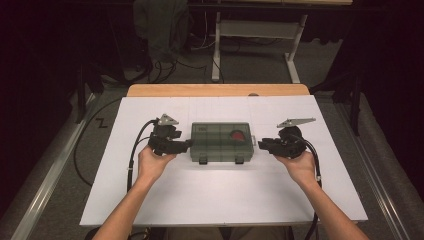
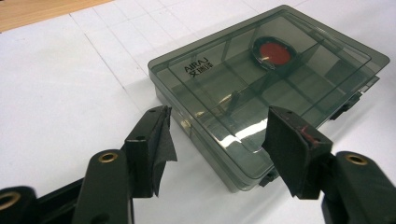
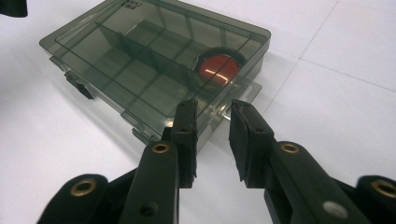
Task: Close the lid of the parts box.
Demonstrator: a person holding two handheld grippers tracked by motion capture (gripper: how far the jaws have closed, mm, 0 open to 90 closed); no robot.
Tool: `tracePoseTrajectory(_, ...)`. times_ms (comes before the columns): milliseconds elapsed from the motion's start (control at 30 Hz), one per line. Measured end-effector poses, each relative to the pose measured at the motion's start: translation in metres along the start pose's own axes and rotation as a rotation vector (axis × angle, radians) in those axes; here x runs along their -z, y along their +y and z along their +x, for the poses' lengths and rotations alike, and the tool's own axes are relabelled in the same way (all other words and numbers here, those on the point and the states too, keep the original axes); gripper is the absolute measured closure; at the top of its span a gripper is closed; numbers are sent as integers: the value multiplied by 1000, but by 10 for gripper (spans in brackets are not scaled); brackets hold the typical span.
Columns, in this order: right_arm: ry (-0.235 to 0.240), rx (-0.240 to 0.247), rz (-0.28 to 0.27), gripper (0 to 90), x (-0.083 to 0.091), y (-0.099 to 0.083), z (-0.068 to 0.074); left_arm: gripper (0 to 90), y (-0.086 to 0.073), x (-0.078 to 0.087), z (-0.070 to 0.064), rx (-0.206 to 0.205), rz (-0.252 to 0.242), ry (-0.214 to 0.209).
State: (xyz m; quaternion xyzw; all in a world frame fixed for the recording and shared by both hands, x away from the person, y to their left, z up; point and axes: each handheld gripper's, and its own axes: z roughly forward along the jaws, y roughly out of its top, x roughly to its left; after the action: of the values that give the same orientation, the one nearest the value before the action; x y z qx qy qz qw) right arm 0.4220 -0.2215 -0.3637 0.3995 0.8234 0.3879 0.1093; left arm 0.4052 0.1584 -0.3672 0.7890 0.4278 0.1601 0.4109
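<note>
Two grippers [image 1: 187,144] [image 1: 261,145] flanking closed, murky box [image 1: 220,141]

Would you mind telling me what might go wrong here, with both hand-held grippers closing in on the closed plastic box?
1. The box lies loose on the smooth white table; a push from the left hand-held gripper alone could slide it.
2. The right hand-held gripper, jaws only narrowly open, points at a thin edge tab and might slip off.
3. Both front latches look shut, so prying the lid may just lift the box and jolt the red piece inside.
</note>
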Motion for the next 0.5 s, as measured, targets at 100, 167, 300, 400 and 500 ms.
tracePoseTrajectory(100,-4,-1,-9,737,2,-1,0,405,-2,1,1,13,0,-1)
tracePoseTrajectory(167,-5,-1,-13,735,4,-2,-1,400,-3,3,2,21,-5,0)
tracePoseTrajectory(300,-7,2,-19,730,6,-4,-2,390,-5,6,3,32,-14,7)
tracePoseTrajectory(400,-8,-3,-24,725,9,-5,-3,383,-6,8,5,31,-15,16)
tracePoseTrajectory(500,-9,-6,-26,721,11,-7,-4,395,-8,11,6,36,-28,15)
